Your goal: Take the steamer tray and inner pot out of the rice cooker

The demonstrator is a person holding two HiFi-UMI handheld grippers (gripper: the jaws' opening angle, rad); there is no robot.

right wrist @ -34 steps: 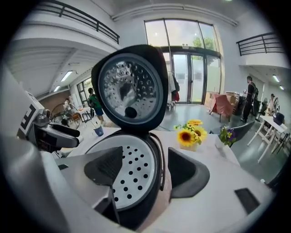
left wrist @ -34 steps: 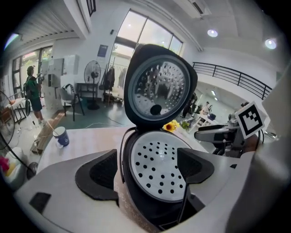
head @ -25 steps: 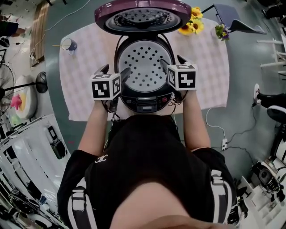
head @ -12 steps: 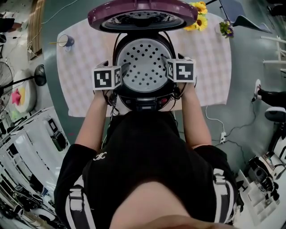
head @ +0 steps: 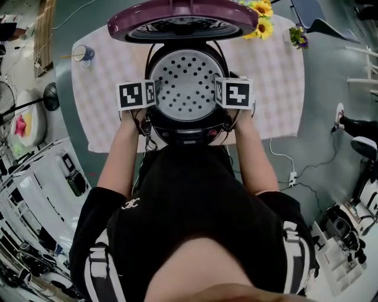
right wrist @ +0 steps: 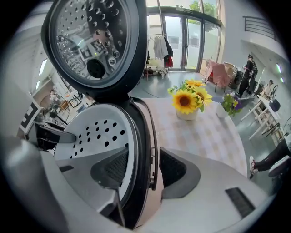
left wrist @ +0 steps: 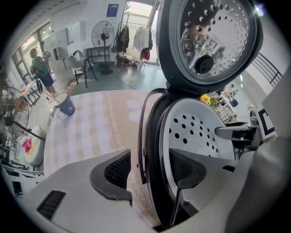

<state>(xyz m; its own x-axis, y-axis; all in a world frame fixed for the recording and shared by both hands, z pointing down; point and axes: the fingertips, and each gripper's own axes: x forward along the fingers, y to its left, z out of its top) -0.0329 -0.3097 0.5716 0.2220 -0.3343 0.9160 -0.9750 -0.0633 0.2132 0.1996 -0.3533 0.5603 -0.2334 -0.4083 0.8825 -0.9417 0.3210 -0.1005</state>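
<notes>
The rice cooker [head: 186,134] stands open on the table with its purple lid [head: 183,15] raised. The white perforated steamer tray [head: 186,82] sits in its top and hides the inner pot. My left gripper [head: 152,103] is at the cooker's left rim, and my right gripper [head: 220,100] is at the right rim. In the left gripper view the left gripper [left wrist: 150,170] straddles the rim, one jaw over the steamer tray [left wrist: 195,132] and one outside the wall. The right gripper [right wrist: 143,170] straddles the opposite rim beside the steamer tray [right wrist: 95,129]. Both pairs of jaws have just been closing; gaps still show at the outer pads.
A vase of sunflowers [head: 260,12] and a small pot of purple flowers [head: 298,38] stand at the table's far right. A blue cup [head: 84,54] sits at the far left on the checked tablecloth [head: 266,88]. A power cable [head: 289,171] lies on the floor to the right.
Both grippers have sunk to the cooker's rim, one on each side of the tray. Their jaws stand narrower than before, now with the rim between them.
</notes>
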